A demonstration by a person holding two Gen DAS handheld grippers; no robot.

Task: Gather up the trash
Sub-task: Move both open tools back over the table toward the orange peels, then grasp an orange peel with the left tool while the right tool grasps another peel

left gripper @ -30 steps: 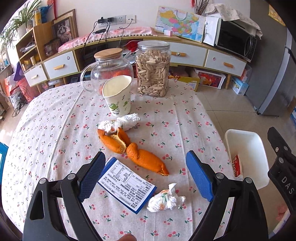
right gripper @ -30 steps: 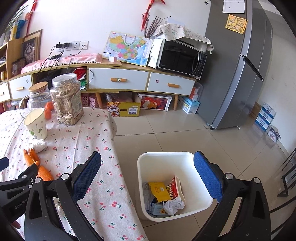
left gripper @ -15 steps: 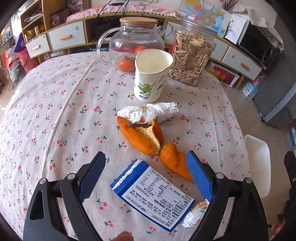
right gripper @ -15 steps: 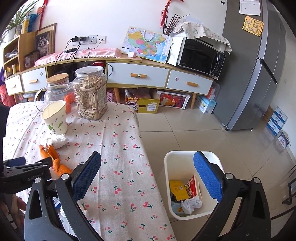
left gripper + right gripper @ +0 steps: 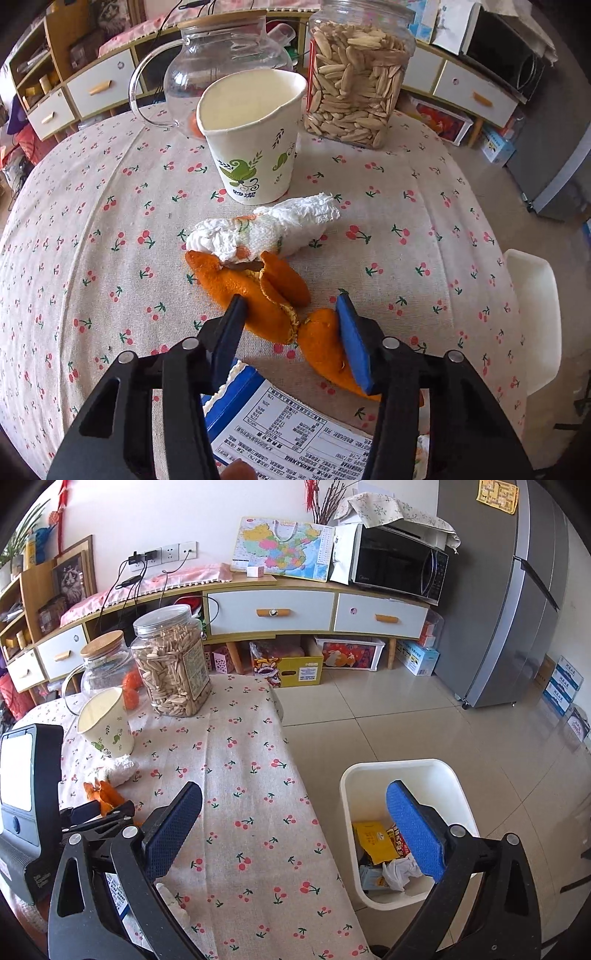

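Observation:
Two pieces of orange peel lie mid-table, the larger [image 5: 255, 295] left of the smaller [image 5: 321, 347]. My left gripper [image 5: 290, 306] points down at them and its jaws are closing, the left pad at the larger peel's edge, the right pad over the smaller one. A crumpled tissue [image 5: 266, 229] rests against the larger peel, in front of a paper cup [image 5: 255, 147]. A blue and white packet [image 5: 295, 432] lies under the gripper. My right gripper [image 5: 293, 790] is open with nothing in it, above the table's edge. The white bin [image 5: 402, 771] on the floor holds wrappers and tissue.
A seed jar [image 5: 358, 70] and a glass pitcher [image 5: 221, 55] stand behind the cup. The bin's rim [image 5: 535, 314] shows right of the table. The left gripper [image 5: 96, 812] appears at the right view's left edge. A low cabinet [image 5: 273, 613] and a fridge [image 5: 517, 590] stand beyond.
My left gripper has dropped and moved forward onto the orange peels, and its jaws have narrowed from wide open. The right gripper's view has swung left, showing more of the table.

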